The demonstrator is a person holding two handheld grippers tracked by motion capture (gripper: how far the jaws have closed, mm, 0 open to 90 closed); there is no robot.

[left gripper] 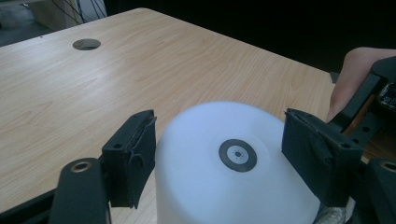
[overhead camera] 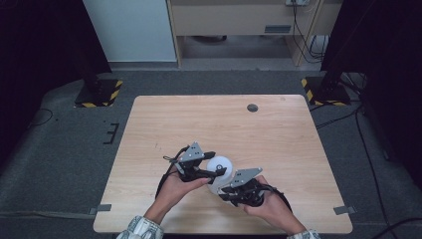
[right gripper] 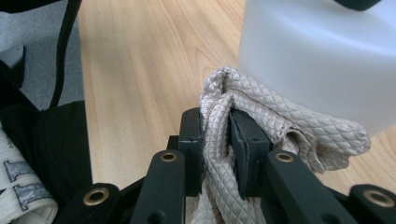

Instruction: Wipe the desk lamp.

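Pinched in the right gripper's [right gripper: 216,140] closed jaws, the beige quilted cloth [right gripper: 261,116] presses the white plastic cylinder [left gripper: 233,172], which the left gripper [left gripper: 219,154] clasps from either side.

Container [left gripper: 233,186]: showing as plain milky white, with a small dark grey ring mark circling a lighter centre on its top.
Cloth [right gripper: 261,116]: showing as pale beige, with a quilted diamond pattern.
Table [overhead camera: 224,124]: showing as light wood with fine grain lines.
Left gripper [left gripper: 217,149]: showing black jaws.
Right gripper [right gripper: 216,154]: showing black jaws with brass-coloured rivets.
Sleeve [overhead camera: 142,229]: appearing pale with a darker print, possibly checked; too small to be sure.
Floor [overhead camera: 64,149]: showing grey.
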